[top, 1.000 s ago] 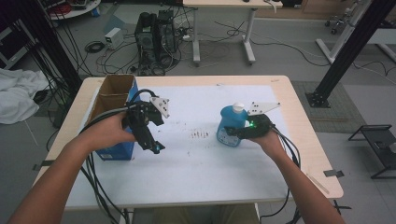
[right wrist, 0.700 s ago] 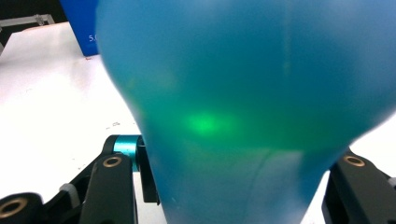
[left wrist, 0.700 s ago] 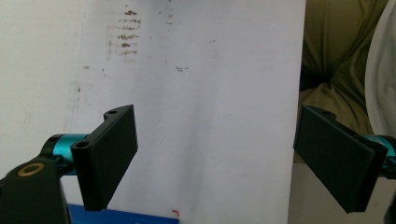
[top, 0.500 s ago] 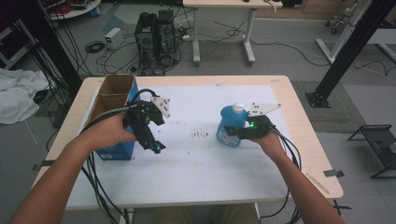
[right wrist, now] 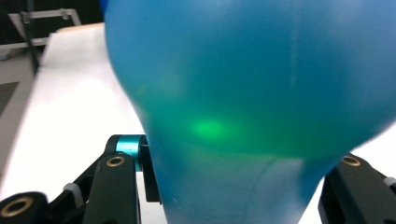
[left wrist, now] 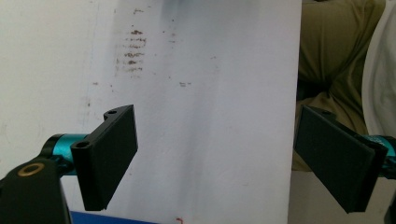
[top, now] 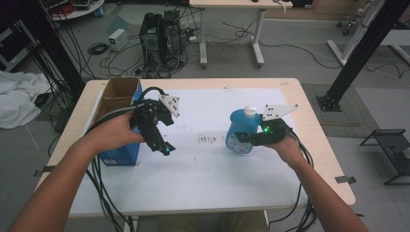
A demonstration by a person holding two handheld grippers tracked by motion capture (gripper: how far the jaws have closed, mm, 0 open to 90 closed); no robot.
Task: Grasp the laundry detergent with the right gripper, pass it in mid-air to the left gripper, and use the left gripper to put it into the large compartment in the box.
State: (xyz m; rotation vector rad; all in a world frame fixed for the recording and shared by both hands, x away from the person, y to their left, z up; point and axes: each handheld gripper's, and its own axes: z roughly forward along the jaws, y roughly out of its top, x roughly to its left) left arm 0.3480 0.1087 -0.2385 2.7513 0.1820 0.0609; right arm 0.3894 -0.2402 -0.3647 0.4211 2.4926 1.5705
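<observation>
Bottle: I see a blue bottle (right wrist: 252, 93) close up; its blurred body takes up most of my picture, with a green glow low on it.
Right gripper (right wrist: 238, 186): my two black jaws rise either side of the bottle's narrower lower part, pressed against it; they have just been closing on it.
Surface: white tabletop (right wrist: 70, 93) behind, at left.

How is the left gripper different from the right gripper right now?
The left gripper has its jaws wide apart with nothing between them, while the right gripper is clamped on the blue bottle. The left gripper points down at the white table sheet beside the blue box; the right gripper lies roughly level, pointing sideways. Both are hand-held, black, and carry a grey plate.
</observation>
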